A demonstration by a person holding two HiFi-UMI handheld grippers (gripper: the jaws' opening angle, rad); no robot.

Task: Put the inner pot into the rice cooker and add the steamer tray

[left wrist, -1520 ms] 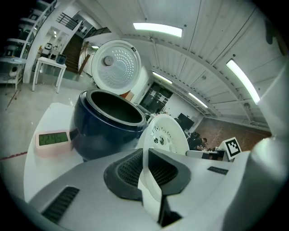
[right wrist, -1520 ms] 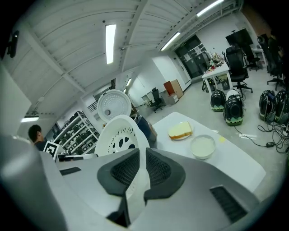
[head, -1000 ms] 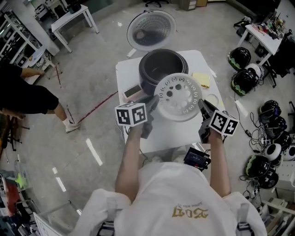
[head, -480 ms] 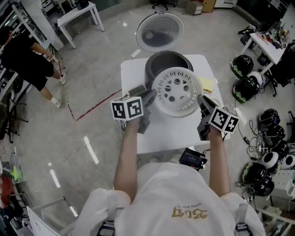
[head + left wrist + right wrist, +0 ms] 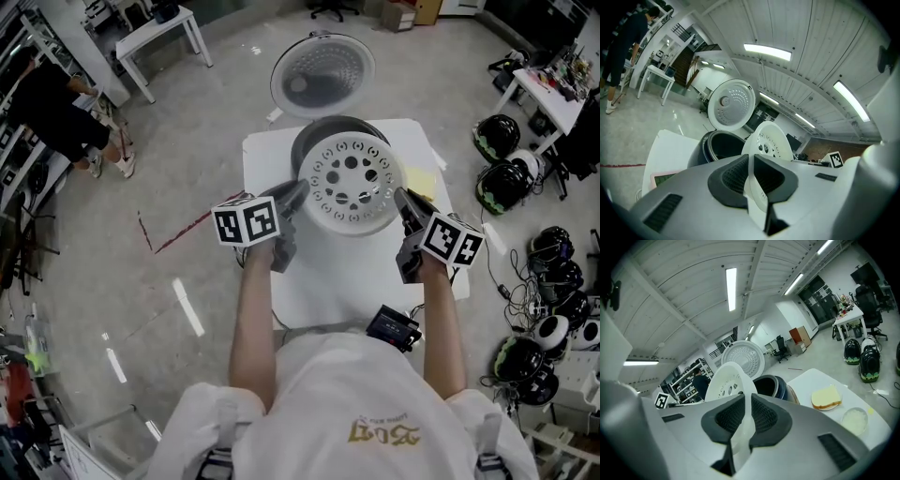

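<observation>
In the head view, a white perforated steamer tray [image 5: 352, 184] is held up flat above the white desk [image 5: 328, 272], directly over the mouth of the dark rice cooker [image 5: 323, 125], so that most of the cooker is covered by it. The tray is gripped at opposite edges: the left gripper [image 5: 292, 194] is clamped on its left rim and the right gripper [image 5: 401, 201] on its right rim. The cooker's round lid [image 5: 322, 73] is seen swung open behind. In the left gripper view, the tray's thin white rim is pinched between the two dark ribbed pads of the jaws, and the open cooker is seen beyond on the desk; an inner pot appears to be seated in it, though the dark interior cannot be read with certainty. In the right gripper view, the opposite rim is likewise clenched between the jaws, and a yellow slab [image 5: 826, 397] and a small dish [image 5: 855, 421] are seen on the desk to the right of the cooker.
</observation>
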